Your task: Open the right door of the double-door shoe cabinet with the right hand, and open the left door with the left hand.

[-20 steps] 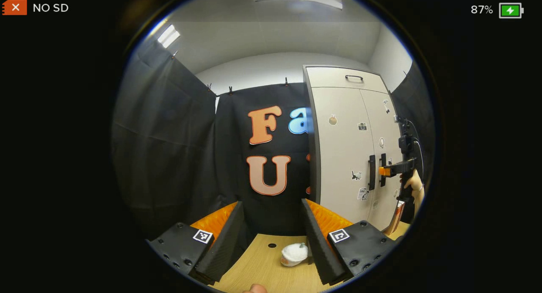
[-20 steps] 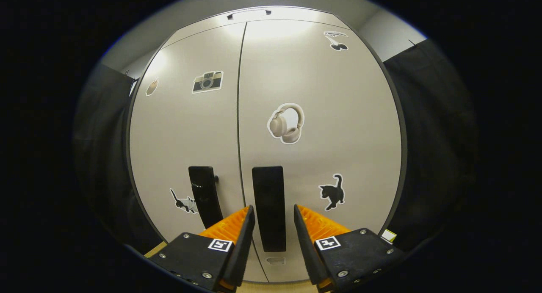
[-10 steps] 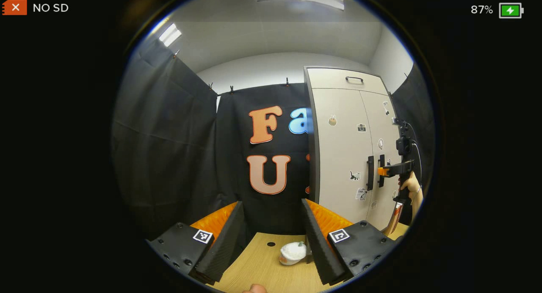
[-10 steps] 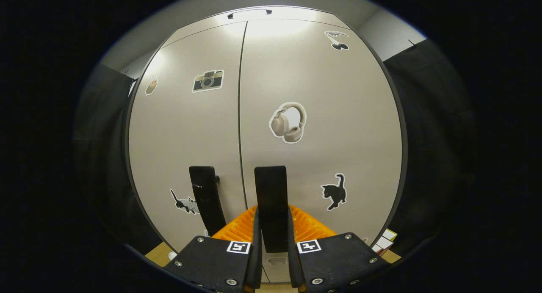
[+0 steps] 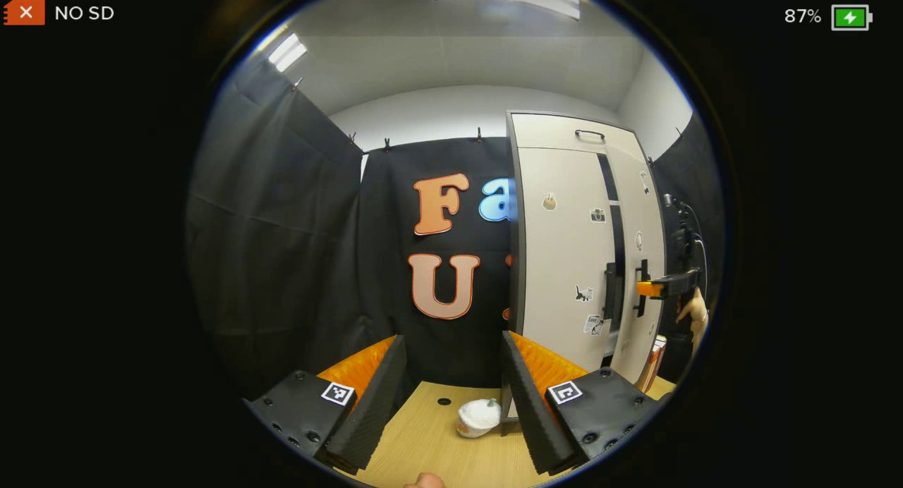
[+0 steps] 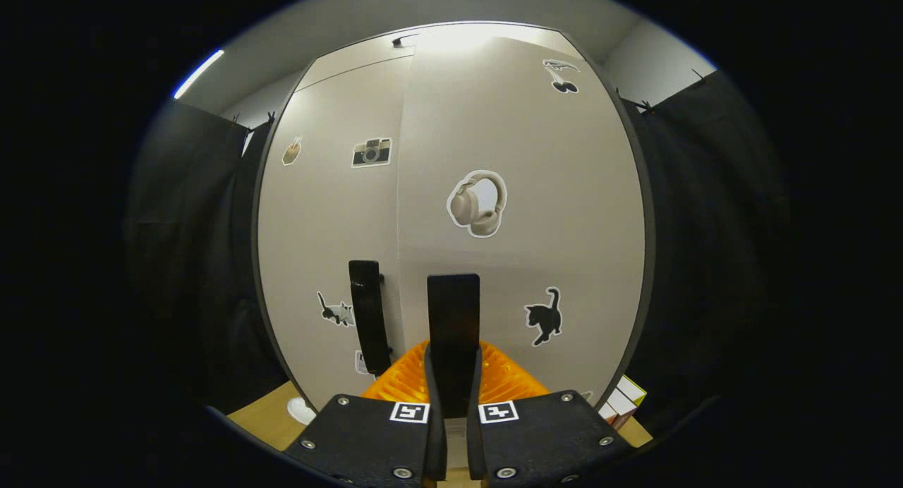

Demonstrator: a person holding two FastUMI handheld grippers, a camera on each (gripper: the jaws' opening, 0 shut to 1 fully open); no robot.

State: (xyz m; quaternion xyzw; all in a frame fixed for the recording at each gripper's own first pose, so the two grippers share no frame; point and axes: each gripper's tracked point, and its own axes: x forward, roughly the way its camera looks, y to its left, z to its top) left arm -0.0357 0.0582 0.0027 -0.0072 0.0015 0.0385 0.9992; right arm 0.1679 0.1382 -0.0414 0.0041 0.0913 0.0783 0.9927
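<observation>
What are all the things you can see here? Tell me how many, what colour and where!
Shoe cabinet: one, beige, right of the booth wall.
Right door: one, beige, swung a little open.
Left door: one, beige, shut.
Door handles: two, black; right handle between the fingers, left handle free.
Stickers: several on the doors, among them headphones, camera, black cat.
Table: one, light wood, below.
Small pot: one, white, on the table beside the cabinet.
Boxes: a few, at the cabinet's right foot.
Right gripper: shut on the right handle.
Left gripper: open, over the table.
Hand: one, holding the right gripper.
</observation>
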